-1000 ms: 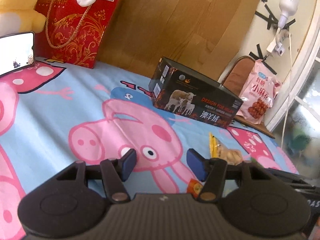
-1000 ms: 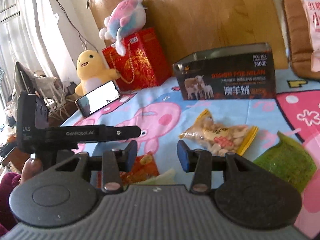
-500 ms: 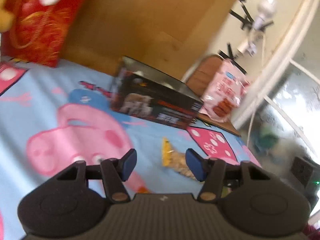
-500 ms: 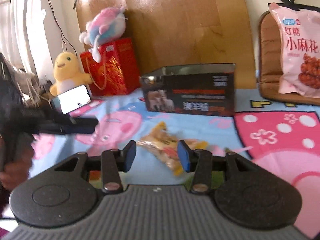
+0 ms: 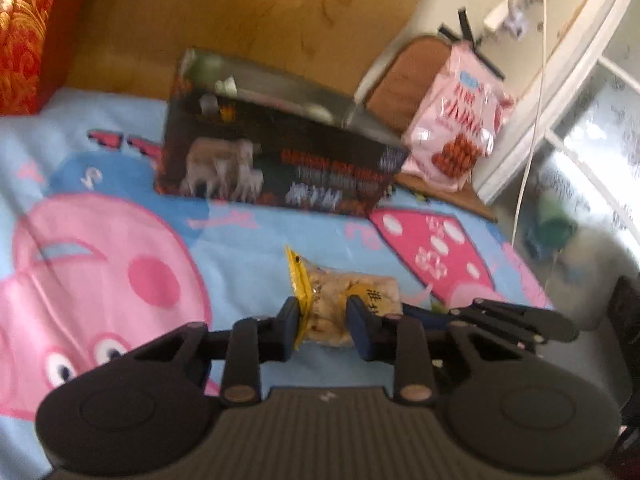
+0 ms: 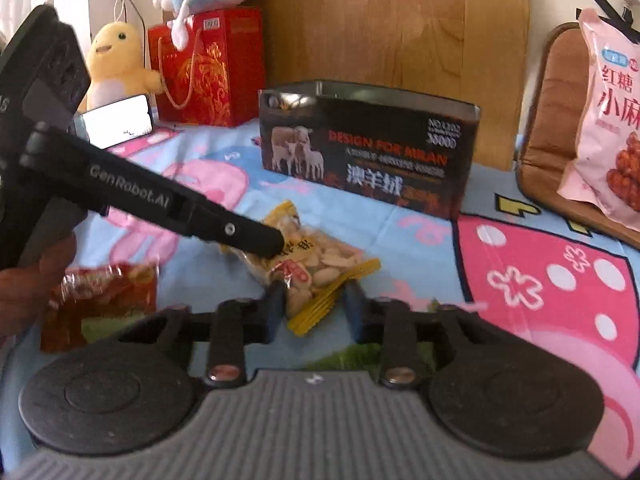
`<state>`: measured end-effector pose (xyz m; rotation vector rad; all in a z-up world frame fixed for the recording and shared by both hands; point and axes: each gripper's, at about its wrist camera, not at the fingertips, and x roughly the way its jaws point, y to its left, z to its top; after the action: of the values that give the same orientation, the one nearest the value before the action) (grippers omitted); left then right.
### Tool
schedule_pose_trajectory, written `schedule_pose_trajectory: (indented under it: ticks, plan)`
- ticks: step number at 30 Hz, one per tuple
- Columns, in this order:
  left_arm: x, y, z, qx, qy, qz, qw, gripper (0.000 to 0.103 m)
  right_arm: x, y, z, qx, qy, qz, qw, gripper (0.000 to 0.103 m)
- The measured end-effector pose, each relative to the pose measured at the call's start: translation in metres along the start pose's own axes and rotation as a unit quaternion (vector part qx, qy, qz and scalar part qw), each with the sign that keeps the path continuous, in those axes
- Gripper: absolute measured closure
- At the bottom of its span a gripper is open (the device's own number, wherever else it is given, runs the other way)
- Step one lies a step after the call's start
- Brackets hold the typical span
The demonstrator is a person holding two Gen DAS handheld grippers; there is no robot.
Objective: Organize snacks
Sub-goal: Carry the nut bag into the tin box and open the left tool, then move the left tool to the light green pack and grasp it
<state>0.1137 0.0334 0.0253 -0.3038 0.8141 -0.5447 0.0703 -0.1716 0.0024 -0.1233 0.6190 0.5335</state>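
A clear snack packet with yellow ends [image 5: 344, 300] [image 6: 316, 264] lies on the cartoon-print cloth [image 5: 100, 240]. My left gripper [image 5: 323, 326] is open, its jaws on either side of the packet's near end. My right gripper [image 6: 314, 312] is open too, straddling the packet's other yellow end. The left gripper's body [image 6: 160, 208] reaches in from the left in the right wrist view, its tip at the packet. A black open-topped tin with sheep on it [image 5: 276, 168] [image 6: 368, 156] stands behind. A red snack packet [image 6: 100, 304] lies at the left.
A large pink snack bag [image 5: 460, 136] [image 6: 608, 116] leans on a brown chair at the right. A red gift bag [image 6: 208, 68], a yellow plush [image 6: 116, 60] and a phone [image 6: 120, 120] stand at the back left. A green packet edge [image 6: 360, 354] shows under my right gripper.
Both grippers have moved in on the yellow-ended packet from opposite ends; it now sits between each pair of jaws. The left gripper swung right towards it.
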Motion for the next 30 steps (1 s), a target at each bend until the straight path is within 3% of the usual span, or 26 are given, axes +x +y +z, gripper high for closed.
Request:
schedule_pose_trajectory:
  ticks: [7,9,10,11,13,16,19,22,26,30]
  plan:
    - [-0.027,-0.007,0.065,0.035,-0.088,0.022,0.9952,0.076,-0.008,0.005,0.047,-0.031,-0.094,-0.008,0.995,0.072]
    - [-0.020,-0.006,0.086,0.042,-0.111,0.050,0.9917,0.067,0.001,-0.002,0.071,-0.029,-0.109,-0.015,0.994,0.071]
    - [-0.012,-0.004,0.096,0.048,-0.117,0.067,0.9897,0.050,0.008,-0.006,0.083,-0.027,-0.114,-0.018,0.993,0.071]
    - [-0.004,-0.001,0.103,0.050,-0.118,0.082,0.9884,0.048,0.018,-0.010,0.095,-0.024,-0.116,-0.022,0.993,0.065]
    - [0.000,0.010,0.108,0.028,-0.107,0.115,0.9872,0.057,0.044,-0.018,0.112,-0.023,-0.113,-0.046,0.992,0.062]
    - [-0.033,0.026,0.086,0.001,-0.136,0.062,0.9888,0.057,0.054,-0.033,0.117,0.009,-0.100,-0.077,0.992,0.062]
    - [-0.065,0.042,0.051,-0.023,-0.140,0.060,0.9880,0.057,0.019,-0.049,0.094,0.053,-0.124,-0.034,0.990,0.062]
    - [-0.082,0.054,0.013,-0.055,-0.110,0.046,0.9914,0.057,-0.015,-0.058,0.063,0.087,-0.120,-0.010,0.989,0.060]
    - [-0.101,0.056,-0.027,-0.072,-0.087,0.057,0.9920,0.057,-0.040,-0.055,0.026,0.127,-0.076,0.080,0.986,0.055]
    - [-0.114,0.047,-0.052,-0.078,-0.091,0.050,0.9916,0.057,-0.056,-0.022,0.003,0.090,-0.043,0.130,0.987,0.052]
